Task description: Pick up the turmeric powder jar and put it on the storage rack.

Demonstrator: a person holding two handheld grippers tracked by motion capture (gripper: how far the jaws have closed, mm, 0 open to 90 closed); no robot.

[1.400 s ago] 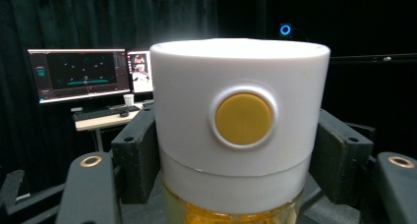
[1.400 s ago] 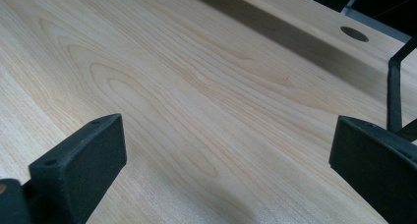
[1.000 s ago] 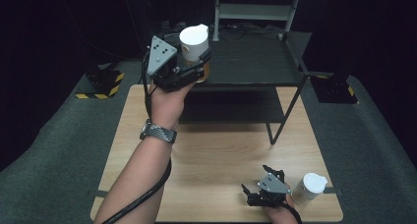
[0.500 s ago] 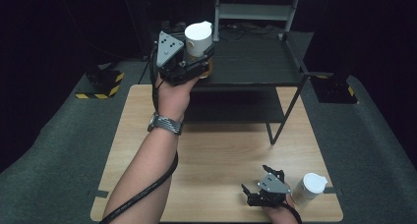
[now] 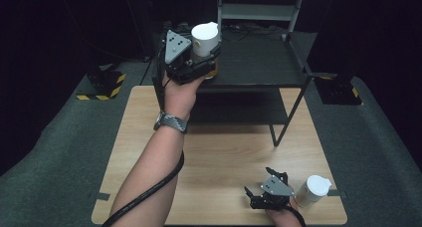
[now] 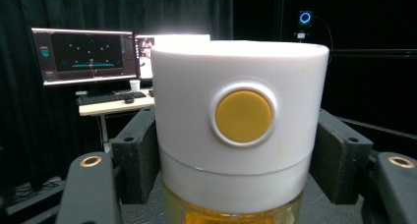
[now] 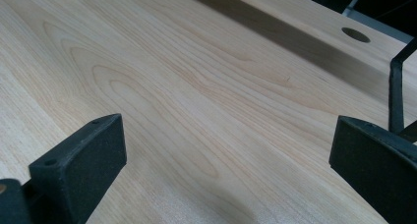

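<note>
While my left gripper (image 5: 201, 62) clamps the white-lidded jar (image 6: 239, 130) of amber contents above the black shelf (image 5: 259, 62), my right gripper (image 5: 259, 194) rests wide open, empty, on the table (image 5: 219, 152) beside a second jar (image 5: 314, 188).

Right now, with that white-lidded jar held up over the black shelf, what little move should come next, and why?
Probably lower it onto the shelf. The left hand-held gripper is shut on the jar, whose amber base seems to hang at the shelf's near left corner. The right hand-held gripper rests open on the table beside another jar.
</note>
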